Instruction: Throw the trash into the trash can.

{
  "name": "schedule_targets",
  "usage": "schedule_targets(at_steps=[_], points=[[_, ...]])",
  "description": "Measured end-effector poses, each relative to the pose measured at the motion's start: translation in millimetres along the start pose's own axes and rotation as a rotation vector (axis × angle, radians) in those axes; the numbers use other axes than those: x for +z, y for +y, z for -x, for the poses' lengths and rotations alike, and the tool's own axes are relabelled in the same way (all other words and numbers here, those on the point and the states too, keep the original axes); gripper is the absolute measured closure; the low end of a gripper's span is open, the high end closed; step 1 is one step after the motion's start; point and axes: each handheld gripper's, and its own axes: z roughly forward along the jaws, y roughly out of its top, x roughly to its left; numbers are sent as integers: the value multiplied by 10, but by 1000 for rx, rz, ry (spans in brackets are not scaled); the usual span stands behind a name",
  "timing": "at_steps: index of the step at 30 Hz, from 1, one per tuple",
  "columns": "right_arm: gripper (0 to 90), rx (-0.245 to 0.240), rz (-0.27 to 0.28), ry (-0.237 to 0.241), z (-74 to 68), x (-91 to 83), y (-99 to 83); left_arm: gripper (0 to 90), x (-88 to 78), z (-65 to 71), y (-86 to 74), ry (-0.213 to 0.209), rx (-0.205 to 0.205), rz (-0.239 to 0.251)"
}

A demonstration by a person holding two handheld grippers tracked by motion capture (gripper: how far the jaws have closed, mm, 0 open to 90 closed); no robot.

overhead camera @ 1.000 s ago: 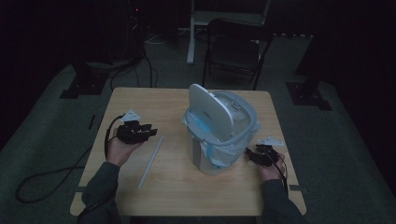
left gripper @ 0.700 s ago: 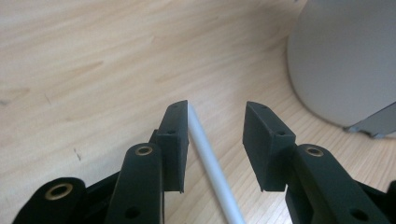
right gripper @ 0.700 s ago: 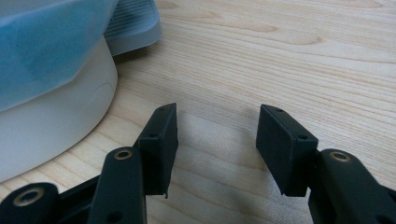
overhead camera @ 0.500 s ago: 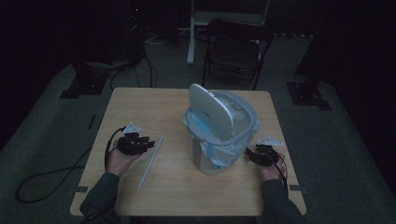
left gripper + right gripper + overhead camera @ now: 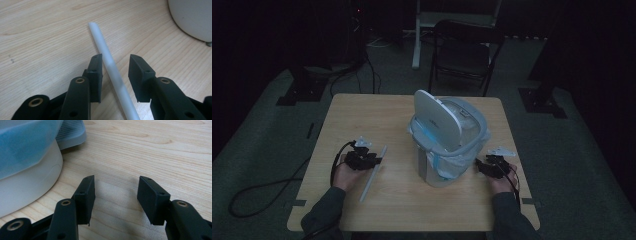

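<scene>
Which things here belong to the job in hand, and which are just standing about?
In the job: white stick, between the left tool's jaws, which have just been closing, not yet gripped; lined bin.
Standing about: folding chair, floor cables.

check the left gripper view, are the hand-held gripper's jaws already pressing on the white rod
No, the white rod lies on the table between the left hand-held gripper's jaws with a gap on each side.

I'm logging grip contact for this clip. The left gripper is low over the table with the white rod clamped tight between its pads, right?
Not quite. In the left gripper view the white rod lies between the jaws of the left gripper, low over the table, but gaps show on both sides. The jaws have just been closing, without pressing it yet.
</scene>
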Motion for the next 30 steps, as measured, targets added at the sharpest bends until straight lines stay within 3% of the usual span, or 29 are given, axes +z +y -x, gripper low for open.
schedule_targets(at_steps=[11, 21, 30], points=[[472, -1, -1, 0, 0, -1, 1, 715, 175, -32, 138, 30, -21, -48], [472, -4, -1, 0, 1, -1, 1, 763, 218, -36, 156, 42, -31, -81], [472, -5, -2, -1, 0, -2, 1, 788, 241, 19, 206, 91, 10, -110]])
